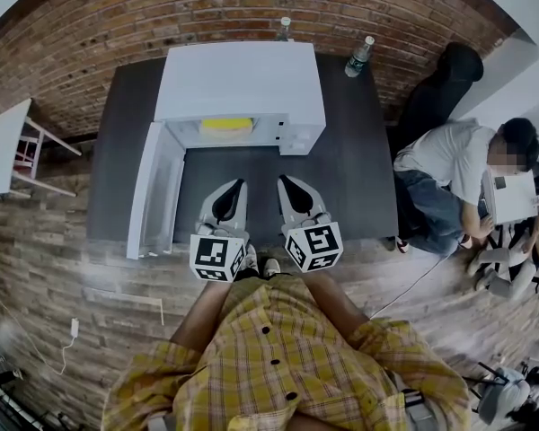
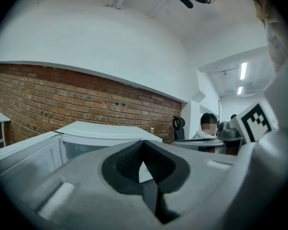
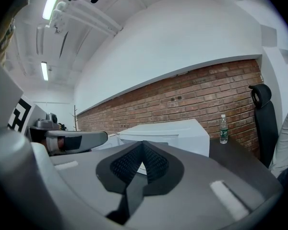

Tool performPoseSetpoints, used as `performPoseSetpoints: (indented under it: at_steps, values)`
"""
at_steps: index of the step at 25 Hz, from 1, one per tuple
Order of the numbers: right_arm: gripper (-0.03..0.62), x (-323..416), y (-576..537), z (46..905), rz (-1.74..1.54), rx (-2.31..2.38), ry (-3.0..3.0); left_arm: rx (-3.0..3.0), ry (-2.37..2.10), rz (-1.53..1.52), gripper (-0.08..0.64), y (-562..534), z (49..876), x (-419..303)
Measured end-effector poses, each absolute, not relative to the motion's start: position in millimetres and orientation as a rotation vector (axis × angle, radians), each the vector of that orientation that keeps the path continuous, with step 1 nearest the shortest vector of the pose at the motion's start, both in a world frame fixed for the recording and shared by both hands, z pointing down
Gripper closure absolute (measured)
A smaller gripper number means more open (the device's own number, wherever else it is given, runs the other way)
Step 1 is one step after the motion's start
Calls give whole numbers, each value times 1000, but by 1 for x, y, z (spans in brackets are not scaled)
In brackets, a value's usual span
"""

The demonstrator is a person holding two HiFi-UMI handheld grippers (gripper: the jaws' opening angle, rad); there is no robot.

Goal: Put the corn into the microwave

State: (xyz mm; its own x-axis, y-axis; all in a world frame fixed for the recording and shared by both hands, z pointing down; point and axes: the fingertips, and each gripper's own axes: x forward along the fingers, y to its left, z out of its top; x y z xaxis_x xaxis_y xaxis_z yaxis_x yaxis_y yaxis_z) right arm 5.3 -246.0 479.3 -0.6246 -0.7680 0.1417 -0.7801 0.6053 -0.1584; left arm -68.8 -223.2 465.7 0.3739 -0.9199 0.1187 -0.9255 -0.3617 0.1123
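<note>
The white microwave (image 1: pixel 241 83) stands on the dark table (image 1: pixel 350 178) with its door (image 1: pixel 153 191) swung open to the left. Inside its cavity lies the yellow corn (image 1: pixel 225 126). My left gripper (image 1: pixel 236 187) and right gripper (image 1: pixel 286 183) hover side by side over the table's front part, short of the microwave's opening, both shut with nothing in them. In the left gripper view the shut left gripper (image 2: pixel 144 145) points at the microwave (image 2: pixel 108 131). The right gripper view has the shut right gripper (image 3: pixel 143 145) facing the microwave (image 3: pixel 168 131), with the left gripper (image 3: pixel 72 140) beside it.
Two water bottles (image 1: pixel 360 57) (image 1: pixel 284 27) stand behind the microwave. A seated person (image 1: pixel 458 169) and a black chair (image 1: pixel 449 70) are to the right of the table. A small white table (image 1: pixel 4 146) stands at the left. A brick wall runs behind.
</note>
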Motion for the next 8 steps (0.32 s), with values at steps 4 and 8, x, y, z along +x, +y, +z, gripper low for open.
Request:
performPoseSetpoints:
  at_steps: [4, 8]
  values:
    - [589, 3, -245, 477, 308, 1323, -2769, 2467, -1682, 54, 565, -223, 465, -69]
    - [589, 2, -245, 475, 308, 1319, -2775, 2460, -1688, 51, 565, -223, 463, -72]
